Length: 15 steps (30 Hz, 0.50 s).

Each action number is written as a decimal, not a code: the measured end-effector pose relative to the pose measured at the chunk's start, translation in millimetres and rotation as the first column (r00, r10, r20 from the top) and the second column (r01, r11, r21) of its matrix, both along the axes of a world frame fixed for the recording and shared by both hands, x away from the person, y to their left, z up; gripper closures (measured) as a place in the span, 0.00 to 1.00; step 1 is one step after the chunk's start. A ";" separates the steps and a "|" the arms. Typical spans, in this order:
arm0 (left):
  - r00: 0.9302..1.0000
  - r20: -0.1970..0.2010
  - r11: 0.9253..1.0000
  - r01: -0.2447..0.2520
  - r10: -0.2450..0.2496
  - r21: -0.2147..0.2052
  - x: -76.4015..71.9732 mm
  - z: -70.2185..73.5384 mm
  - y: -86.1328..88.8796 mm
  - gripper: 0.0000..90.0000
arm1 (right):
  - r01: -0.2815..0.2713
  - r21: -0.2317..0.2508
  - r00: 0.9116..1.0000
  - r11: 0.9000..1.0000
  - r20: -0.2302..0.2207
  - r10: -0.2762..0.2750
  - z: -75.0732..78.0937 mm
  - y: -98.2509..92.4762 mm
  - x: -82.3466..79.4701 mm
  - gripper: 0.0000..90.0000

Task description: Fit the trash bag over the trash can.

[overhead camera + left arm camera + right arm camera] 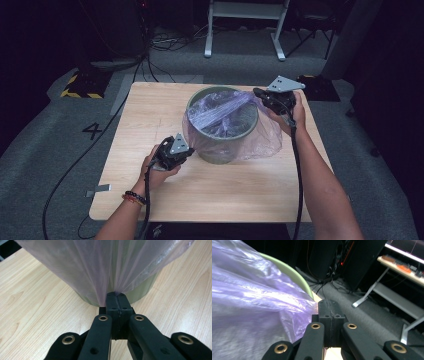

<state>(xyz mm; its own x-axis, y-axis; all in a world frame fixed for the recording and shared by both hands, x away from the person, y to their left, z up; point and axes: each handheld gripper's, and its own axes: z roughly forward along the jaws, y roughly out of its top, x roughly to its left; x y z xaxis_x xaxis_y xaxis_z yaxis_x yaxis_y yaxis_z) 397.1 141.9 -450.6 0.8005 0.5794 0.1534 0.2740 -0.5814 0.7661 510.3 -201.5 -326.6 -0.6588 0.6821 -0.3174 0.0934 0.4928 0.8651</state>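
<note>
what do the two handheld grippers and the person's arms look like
Both the left gripper and right gripper are black with brass-ringed jaw links, a grey three-cornered plate on top and a trailing black cable. Forearms are bare; the left wrist wears beaded bracelets.

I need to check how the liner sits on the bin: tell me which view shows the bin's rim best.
The high view: it shows the green bin's whole round rim with the purple bag stretched across it. The right gripper view catches one curved stretch of rim beside the bag. The left gripper view shows the bin's lower wall under the plastic.
</note>
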 end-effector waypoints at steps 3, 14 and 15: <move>1.000 -0.003 1.000 0.005 -0.005 0.000 -2.2 -0.1 2.8 1.00 | 0.010 -0.010 1.000 1.000 -0.019 -0.010 -6.2 3.0 7.4 1.00; 0.998 0.058 0.990 0.025 -0.017 -0.141 -23.0 11.6 17.1 0.42 | 0.010 0.011 0.999 1.000 -0.035 -0.010 -13.4 2.8 10.0 1.00; 0.998 0.067 0.985 0.015 -0.004 -0.171 -26.6 15.8 19.4 0.35 | 0.010 0.017 0.999 1.000 -0.036 -0.010 -12.8 1.9 9.3 1.00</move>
